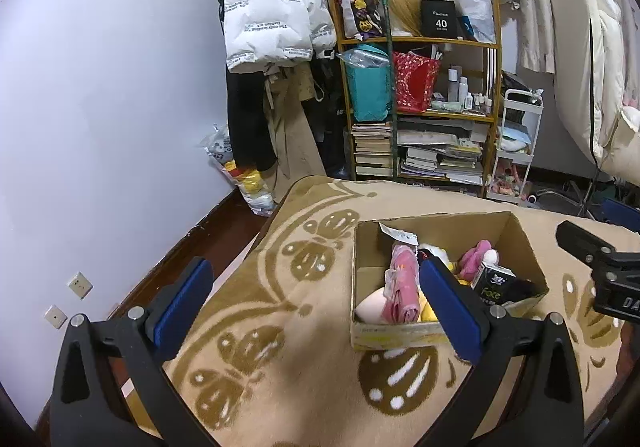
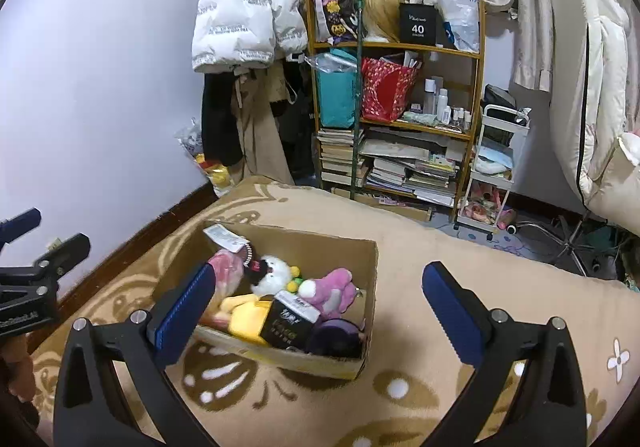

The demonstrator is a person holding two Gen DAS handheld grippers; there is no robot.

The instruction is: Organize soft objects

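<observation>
An open cardboard box (image 1: 440,231) sits on a tan blanket with brown butterfly patterns (image 1: 280,287). Inside lie a pink plush (image 2: 332,289), a white plush (image 2: 274,273), a yellow plush (image 2: 248,317), a pink bagged item (image 1: 402,287) and a black tissue pack (image 2: 290,321). My left gripper (image 1: 316,267) hovers open over the blanket, left of the box, its right pad in front of the box's near corner. My right gripper (image 2: 320,271) is open above the box's near right side. Nothing is between either pair of pads. One of the right gripper's fingers (image 1: 580,241) shows at the edge of the left wrist view.
Beyond the blanket stands a wooden shelf (image 2: 400,127) packed with books, bags and bottles. A white puffer jacket (image 2: 240,19) hangs beside it, and a white rolling cart (image 2: 492,167) stands to its right. Dark floor (image 1: 200,239) runs along the blanket's left edge by the wall.
</observation>
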